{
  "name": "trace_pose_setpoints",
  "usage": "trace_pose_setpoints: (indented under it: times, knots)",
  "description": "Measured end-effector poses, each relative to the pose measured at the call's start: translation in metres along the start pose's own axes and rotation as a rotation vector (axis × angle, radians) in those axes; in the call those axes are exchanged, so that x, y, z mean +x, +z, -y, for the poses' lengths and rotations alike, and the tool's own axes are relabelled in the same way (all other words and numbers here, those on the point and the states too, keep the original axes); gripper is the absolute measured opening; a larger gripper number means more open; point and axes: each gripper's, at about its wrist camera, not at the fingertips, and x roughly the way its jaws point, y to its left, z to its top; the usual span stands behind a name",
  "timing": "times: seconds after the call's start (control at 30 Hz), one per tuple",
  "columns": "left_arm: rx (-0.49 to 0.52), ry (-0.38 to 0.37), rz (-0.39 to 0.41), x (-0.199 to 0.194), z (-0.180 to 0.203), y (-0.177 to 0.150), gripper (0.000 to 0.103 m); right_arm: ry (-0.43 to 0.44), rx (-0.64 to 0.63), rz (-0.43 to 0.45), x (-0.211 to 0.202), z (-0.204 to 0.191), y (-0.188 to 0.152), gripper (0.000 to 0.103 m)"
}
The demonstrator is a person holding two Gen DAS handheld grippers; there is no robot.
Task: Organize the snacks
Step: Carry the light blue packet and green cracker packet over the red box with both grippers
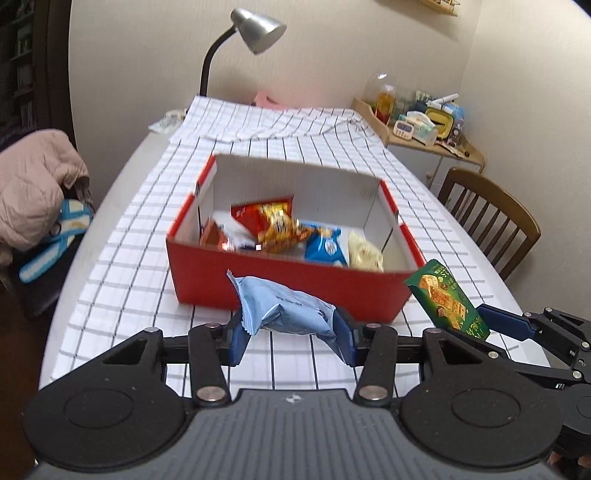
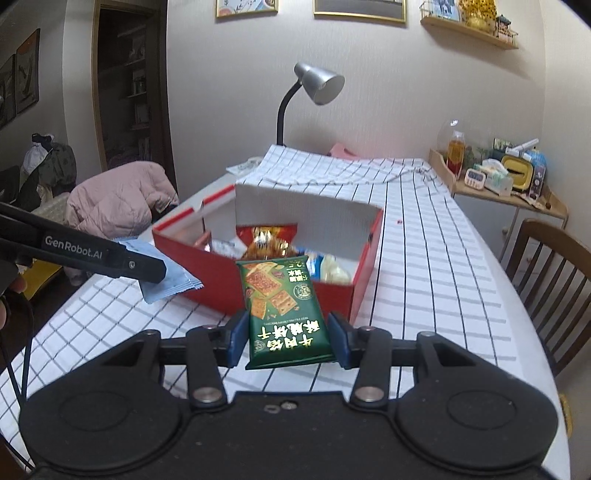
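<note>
A red cardboard box (image 1: 258,277) with a white inside stands on the checked tablecloth and holds several snack packets (image 1: 280,225). My left gripper (image 1: 291,341) is shut on a light blue snack packet (image 1: 284,308), held just in front of the box's near wall. My right gripper (image 2: 286,341) is shut on a green cracker packet (image 2: 284,314), held above the cloth in front of the box (image 2: 218,273). The green packet (image 1: 447,299) also shows at the right of the left wrist view, and the blue packet (image 2: 173,280) at the left of the right wrist view.
A grey desk lamp (image 1: 255,31) stands at the table's far end. A wooden chair (image 1: 487,218) is at the right edge. A pink jacket (image 1: 33,181) lies on a seat at the left. A shelf with clutter (image 1: 424,122) is at the back right.
</note>
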Motion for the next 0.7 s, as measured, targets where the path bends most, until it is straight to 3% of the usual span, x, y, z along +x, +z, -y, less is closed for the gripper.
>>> trace_pose_setpoints:
  times: [0.33,0.7]
  knots:
    - [0.016,0.043,0.029,0.007,0.001,0.043,0.047,-0.036,-0.01,0.04,0.015,0.006,0.041,0.045]
    - [0.057,0.1,0.018,0.04,0.002,0.081,0.047,-0.082,-0.014,0.018,0.058,0.018,0.069,0.045]
